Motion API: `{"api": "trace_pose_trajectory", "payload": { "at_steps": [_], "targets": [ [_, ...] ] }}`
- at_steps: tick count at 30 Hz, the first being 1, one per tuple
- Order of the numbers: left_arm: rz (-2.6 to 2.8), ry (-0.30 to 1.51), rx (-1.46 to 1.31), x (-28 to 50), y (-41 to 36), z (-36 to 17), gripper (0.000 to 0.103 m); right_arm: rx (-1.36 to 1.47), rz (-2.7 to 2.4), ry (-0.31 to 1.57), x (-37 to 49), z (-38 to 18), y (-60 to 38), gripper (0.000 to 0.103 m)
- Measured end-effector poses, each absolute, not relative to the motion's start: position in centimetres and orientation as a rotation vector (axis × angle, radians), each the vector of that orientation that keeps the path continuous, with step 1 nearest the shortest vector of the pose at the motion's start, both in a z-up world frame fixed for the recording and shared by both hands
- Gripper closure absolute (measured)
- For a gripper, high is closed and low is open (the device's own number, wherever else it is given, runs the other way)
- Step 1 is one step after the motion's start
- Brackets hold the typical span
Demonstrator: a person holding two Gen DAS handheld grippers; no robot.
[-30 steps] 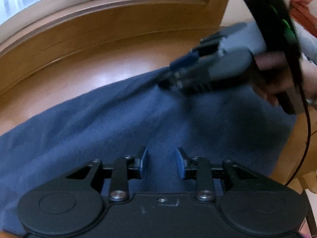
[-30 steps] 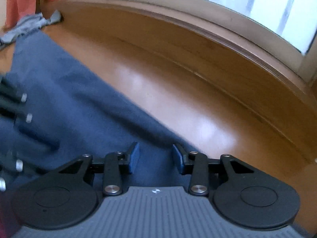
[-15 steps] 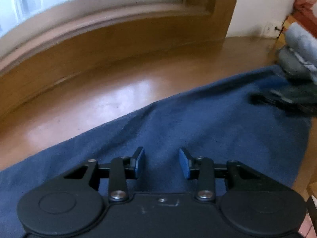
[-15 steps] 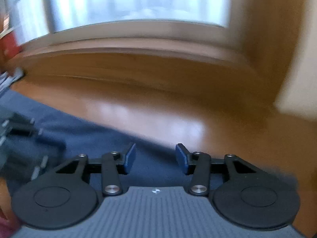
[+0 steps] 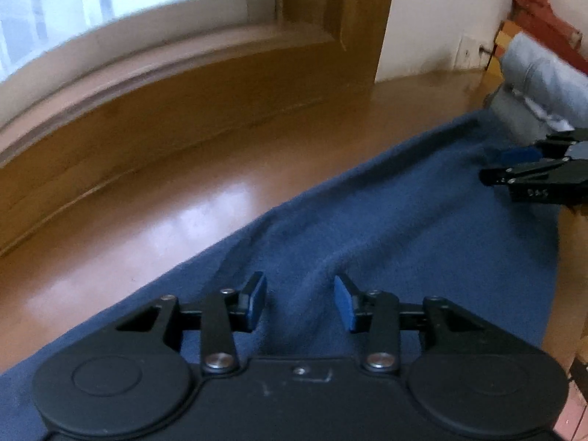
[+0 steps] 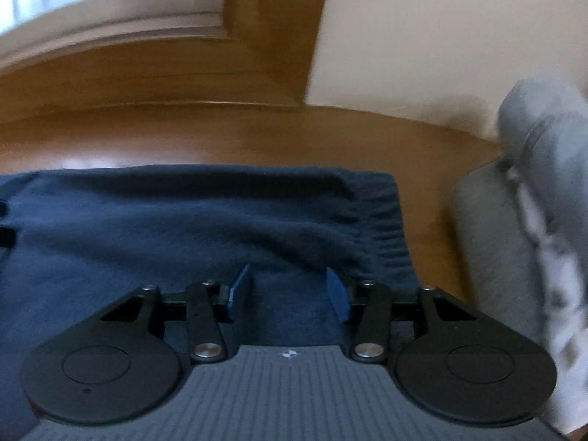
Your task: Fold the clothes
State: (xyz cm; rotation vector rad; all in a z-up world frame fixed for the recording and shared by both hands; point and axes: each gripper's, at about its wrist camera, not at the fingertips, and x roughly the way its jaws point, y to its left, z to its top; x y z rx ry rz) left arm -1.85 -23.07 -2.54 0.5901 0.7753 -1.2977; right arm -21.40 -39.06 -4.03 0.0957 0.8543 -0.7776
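**A:** Where is the garment lying?

**B:** A dark blue fleece garment [image 5: 386, 228] is lying spread across a glossy brown wooden worktop [image 5: 205, 191], reaching diagonally from the near left toward the far right. A soft ridge is running through the cloth toward the left gripper [image 5: 299, 303].

**A:** What is the left gripper doing?

**B:** It is hovering low over the near part of the cloth. Its jaws are standing apart, released, with the ridge of fabric rising between the two blue pads, and they are gripping nothing.

**A:** And the right gripper?

**B:** In its own view, the right gripper [image 6: 290, 294] is sitting over the garment's ribbed end [image 6: 389, 242], near the cloth's right edge. Its jaws are also spread wide and are not pinching anything. From the left camera it is appearing at the far right edge [image 5: 514, 169], just above the blue fabric.

**A:** Anything else nearby?

**B:** A pile of pale grey clothes [image 6: 522, 198] is resting just beside the garment's right end. Behind the worktop, a wooden window frame [image 5: 330, 18] is meeting a white wall [image 6: 422, 29].
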Motion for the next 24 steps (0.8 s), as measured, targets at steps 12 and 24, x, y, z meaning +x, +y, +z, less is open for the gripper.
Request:
{"api": "trace_pose_trajectory", "payload": {
  "at_steps": [12, 24],
  "targets": [
    [-0.966, 0.834, 0.524, 6.1, -7.5, 0.2, 0.062, -0.042, -0.393, 0.747, -14.0, -0.4, -22.5, 0.048],
    [-0.74, 0.857, 0.517, 21.0, 13.0, -0.1, 0.058, 0.067, -0.117, 0.749, 0.8, -2.2, -3.6, 0.048]
  ]
}}
